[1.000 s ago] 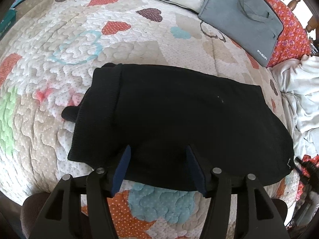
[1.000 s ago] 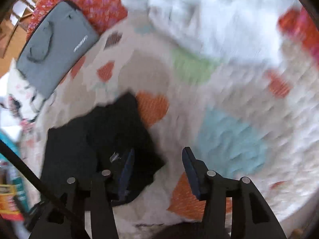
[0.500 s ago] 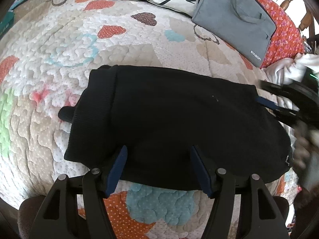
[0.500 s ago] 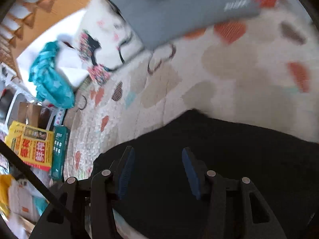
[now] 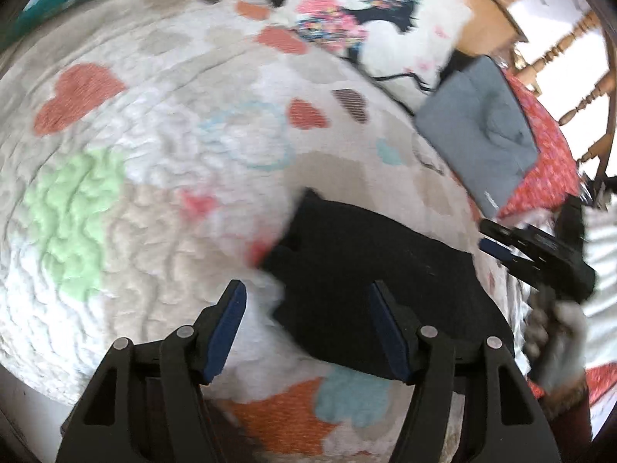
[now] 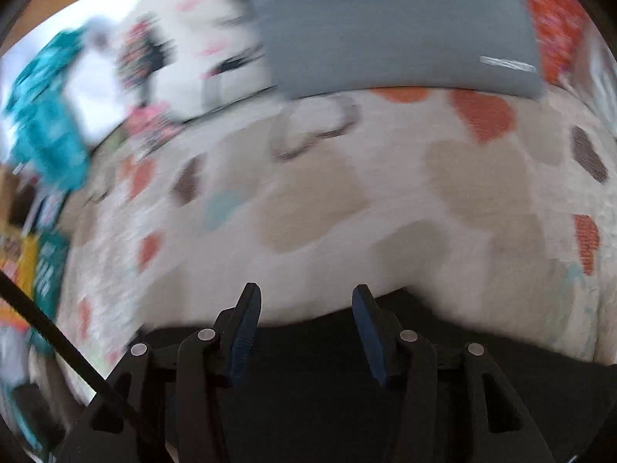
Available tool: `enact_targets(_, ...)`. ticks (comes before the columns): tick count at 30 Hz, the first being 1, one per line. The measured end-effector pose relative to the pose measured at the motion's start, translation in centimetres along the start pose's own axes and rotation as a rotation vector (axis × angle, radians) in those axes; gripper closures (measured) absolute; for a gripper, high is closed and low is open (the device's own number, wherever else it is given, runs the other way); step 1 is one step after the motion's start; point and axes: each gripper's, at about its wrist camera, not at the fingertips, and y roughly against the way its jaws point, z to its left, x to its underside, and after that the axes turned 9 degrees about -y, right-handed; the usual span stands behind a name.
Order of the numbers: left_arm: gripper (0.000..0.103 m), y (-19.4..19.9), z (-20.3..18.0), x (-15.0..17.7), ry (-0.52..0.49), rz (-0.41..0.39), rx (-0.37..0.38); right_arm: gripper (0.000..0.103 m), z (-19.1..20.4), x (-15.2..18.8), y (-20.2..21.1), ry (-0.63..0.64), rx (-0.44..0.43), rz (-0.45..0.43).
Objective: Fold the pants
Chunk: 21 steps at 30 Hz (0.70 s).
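Observation:
The black pants point(image 5: 370, 270) lie folded in a flat block on the heart-patterned quilt point(image 5: 154, 193). My left gripper point(image 5: 306, 301) hovers open above the block's left end, nothing between its blue pads. In the left wrist view my right gripper point(image 5: 497, 239) shows at the pants' right end, held by a gloved hand point(image 5: 555, 332). In the right wrist view the right gripper point(image 6: 304, 308) stands open over the far edge of the pants point(image 6: 347, 366), its pads touching nothing.
A grey laptop bag point(image 5: 478, 131) and a patterned white pillow point(image 5: 370, 15) lie at the head of the bed. Red floral fabric point(image 5: 547, 154) and a wooden chair point(image 5: 570, 38) are at the right. Teal cloth point(image 6: 46, 115) and boxes point(image 6: 23, 266) sit beside the bed.
My left gripper has swung left, so the pants now sit right of centre. The right gripper has come from the quilt onto the pants' right end. Both views are blurred.

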Motion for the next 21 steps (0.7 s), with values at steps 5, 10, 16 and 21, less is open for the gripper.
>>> enact_targets(5,0.038,-1.4,0.5,1.4,0.038,0.043,0.068,0.049,8.8,3.4,-1.9,0.184,-0.109,0.160)
enact_targets(10,0.038,-1.7,1.1,2.2,0.075,0.005,0.103,0.049,15.2,7.2,-6.0,0.306,-0.105,0.344)
enact_targets(16,0.033,-1.5,2.5,2.7,0.137,-0.037,0.180,0.048,19.7,8.3,-12.5,0.314,0.037,0.451)
enact_targets(21,0.029,-1.5,2.5,2.9,0.150,-0.042,0.194,0.029,22.8,9.4,-15.6,0.436,0.218,0.535)
